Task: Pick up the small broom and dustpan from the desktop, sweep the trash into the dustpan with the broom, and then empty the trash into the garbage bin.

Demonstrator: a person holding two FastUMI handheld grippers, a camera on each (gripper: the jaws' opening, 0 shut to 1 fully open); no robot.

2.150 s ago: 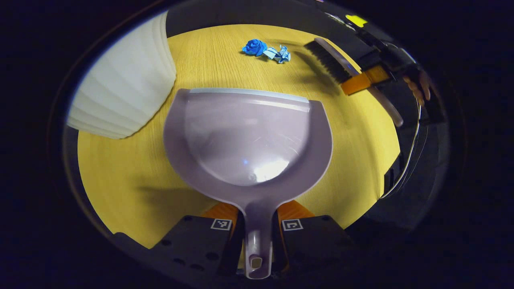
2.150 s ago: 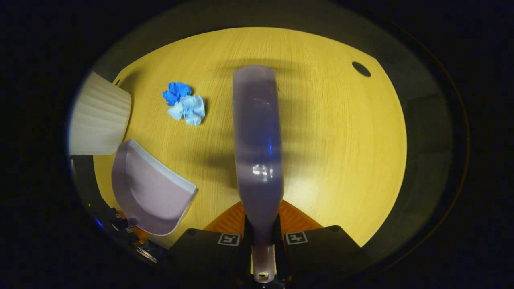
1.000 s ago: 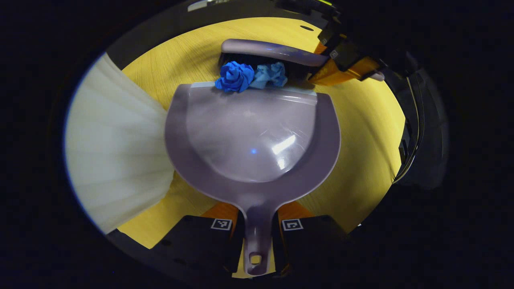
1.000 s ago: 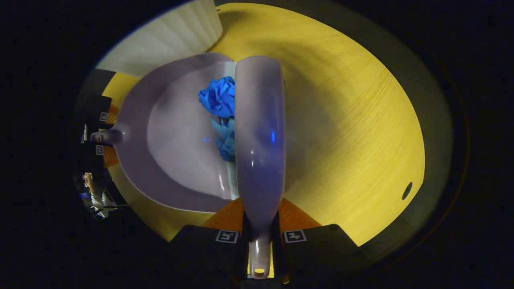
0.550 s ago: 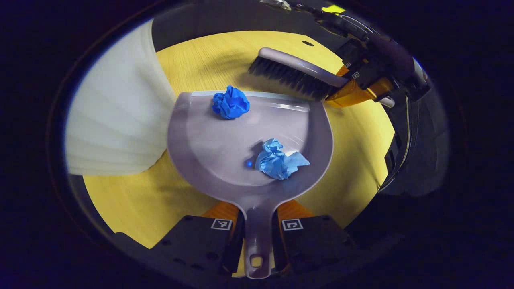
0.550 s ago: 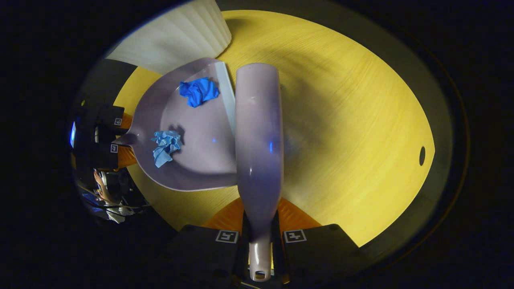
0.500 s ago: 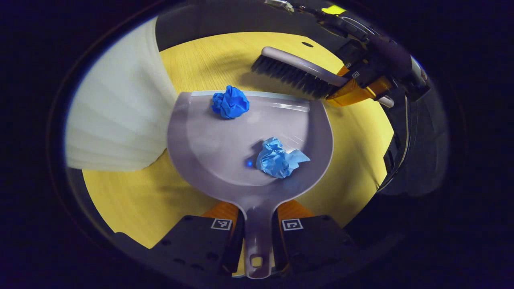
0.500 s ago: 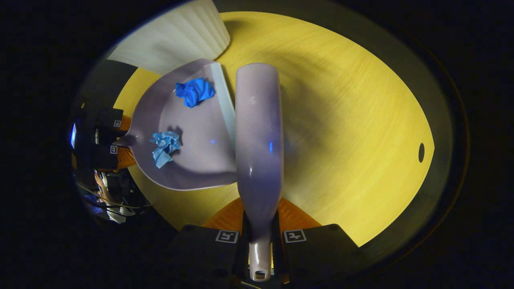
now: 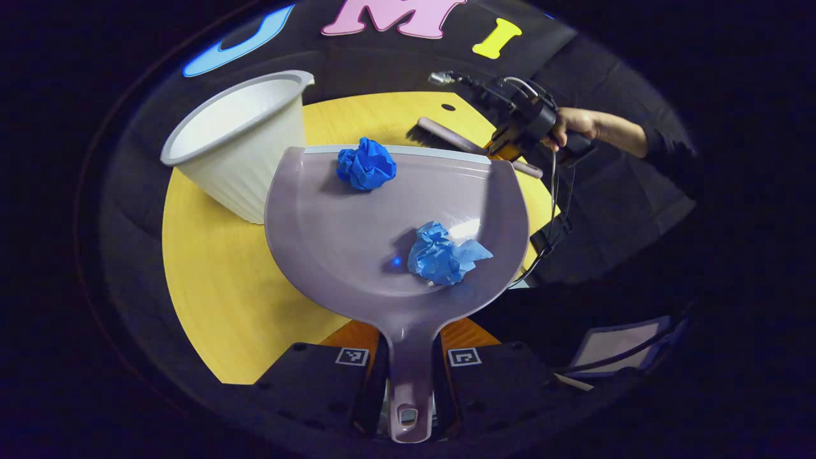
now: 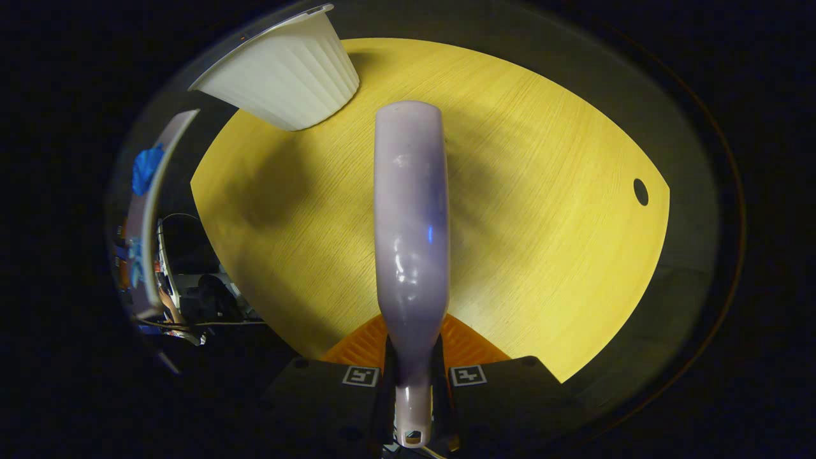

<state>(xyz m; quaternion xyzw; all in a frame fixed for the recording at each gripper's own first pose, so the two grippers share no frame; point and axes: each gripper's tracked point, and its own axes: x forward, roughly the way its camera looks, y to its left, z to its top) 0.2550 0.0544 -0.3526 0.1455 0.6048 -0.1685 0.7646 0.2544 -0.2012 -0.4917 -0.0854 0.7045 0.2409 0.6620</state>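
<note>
My left gripper [image 9: 409, 338] is shut on the handle of the grey-lilac dustpan [image 9: 344, 223], which hangs level above the yellow table [image 9: 217, 274]. A dark blue paper wad [image 9: 366, 164] lies near the pan's front lip and a light blue wad [image 9: 446, 254] lies deeper in. The white ribbed bin [image 9: 242, 146] stands just left of the pan's lip. My right gripper [image 10: 413, 341] is shut on the broom [image 10: 411, 210], whose back faces me over the table. In the left gripper view the broom [image 9: 446, 137] is beyond the pan. In the right gripper view the dustpan [image 10: 150, 210] is edge-on at far left.
A hand [image 9: 577, 124] holds the right gripper [image 9: 503, 143] at the table's far side. The bin [image 10: 287, 73] is at the upper left of the right gripper view. A cable hole [image 10: 640, 191] marks the tabletop at right. Cables and a pale flat panel [image 9: 615, 344] lie off the table's near edge.
The broom swept both wads into the dustpan and drew back. The dustpan has since risen off the table with the wads inside, and the two grippers have moved apart.
</note>
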